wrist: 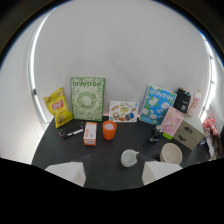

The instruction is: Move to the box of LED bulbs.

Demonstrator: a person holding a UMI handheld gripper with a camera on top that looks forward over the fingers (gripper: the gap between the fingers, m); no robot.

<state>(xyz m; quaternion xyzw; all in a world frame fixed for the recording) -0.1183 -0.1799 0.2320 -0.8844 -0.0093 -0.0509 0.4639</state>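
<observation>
Gripper (114, 172) fingers stand wide apart, holding nothing — a white cup (129, 158) sits just ahead between them. Beyond, the orange-and-white bulb box (90, 133) lies beside an orange cup (109, 130).

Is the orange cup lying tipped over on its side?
No, the orange cup stands upright on the dark table, beside the small orange and white box, well beyond the open gripper.
</observation>
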